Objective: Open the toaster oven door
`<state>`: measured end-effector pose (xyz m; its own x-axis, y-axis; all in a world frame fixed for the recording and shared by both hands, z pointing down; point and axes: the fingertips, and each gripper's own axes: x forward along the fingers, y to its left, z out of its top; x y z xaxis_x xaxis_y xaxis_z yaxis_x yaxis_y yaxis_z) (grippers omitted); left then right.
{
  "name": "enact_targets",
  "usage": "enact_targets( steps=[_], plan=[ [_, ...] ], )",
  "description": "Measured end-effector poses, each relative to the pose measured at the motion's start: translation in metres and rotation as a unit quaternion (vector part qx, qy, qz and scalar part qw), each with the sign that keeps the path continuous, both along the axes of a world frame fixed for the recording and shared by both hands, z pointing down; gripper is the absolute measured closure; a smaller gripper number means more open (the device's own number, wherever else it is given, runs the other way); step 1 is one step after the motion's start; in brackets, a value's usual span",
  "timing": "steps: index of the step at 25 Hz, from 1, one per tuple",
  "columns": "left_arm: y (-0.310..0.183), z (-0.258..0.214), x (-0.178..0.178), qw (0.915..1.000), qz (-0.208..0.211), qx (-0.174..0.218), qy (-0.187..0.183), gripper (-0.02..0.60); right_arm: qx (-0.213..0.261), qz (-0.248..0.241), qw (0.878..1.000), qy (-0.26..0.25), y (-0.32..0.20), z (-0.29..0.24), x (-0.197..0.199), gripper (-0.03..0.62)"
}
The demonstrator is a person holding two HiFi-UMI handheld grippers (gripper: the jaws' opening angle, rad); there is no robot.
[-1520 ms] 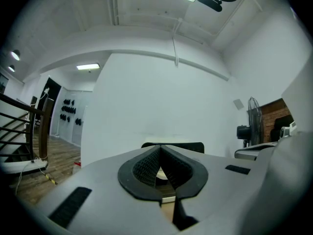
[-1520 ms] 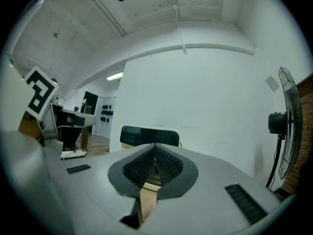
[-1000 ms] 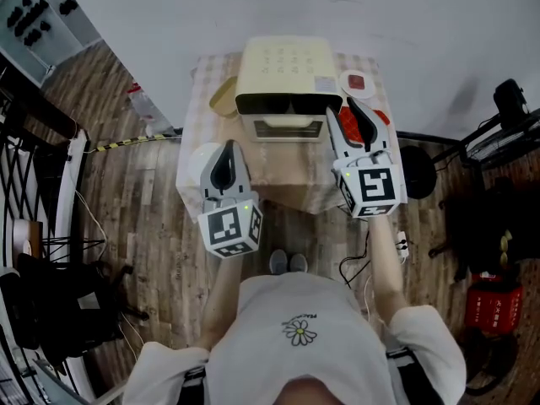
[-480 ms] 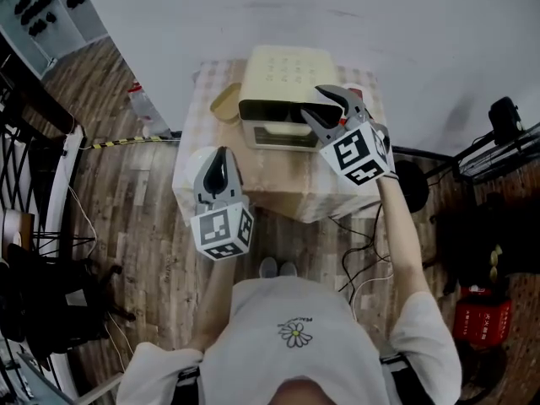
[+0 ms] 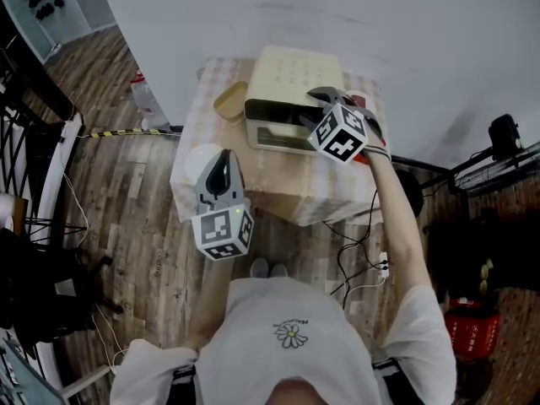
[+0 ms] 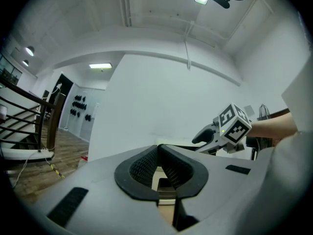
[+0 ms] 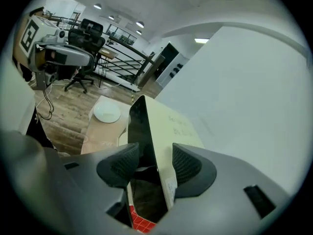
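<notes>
While the right claw [image 5: 310, 106] is spreading its jaws on either side of the top front edge of the toaster oven [image 5: 291, 78], the pads are not pressing on it. The toaster oven is sitting at the back of the bench [image 5: 278, 180], and its door [image 7: 139, 131] is apparently closed. The left claw [image 5: 221, 160] is hanging clenched and empty near the bench's front left corner. Gripping and pulling the door down are, by this judgement, still outstanding.

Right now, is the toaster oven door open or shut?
Shut, it seems: the dark door lies flush against the cream oven body, with no gap visible in the right gripper view.
</notes>
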<state>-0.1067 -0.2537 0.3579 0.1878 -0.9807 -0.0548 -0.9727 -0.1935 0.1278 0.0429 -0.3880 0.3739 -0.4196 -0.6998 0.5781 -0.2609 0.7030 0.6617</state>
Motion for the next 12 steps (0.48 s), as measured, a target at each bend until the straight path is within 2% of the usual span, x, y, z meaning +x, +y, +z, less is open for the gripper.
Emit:
enact_targets(
  steps=[12],
  plan=[
    [-0.008,0.019,0.002,0.9998,-0.002,-0.021,0.003,0.563,-0.01,0.015,0.999,0.051,-0.008,0.01,-0.003,0.402]
  ],
)
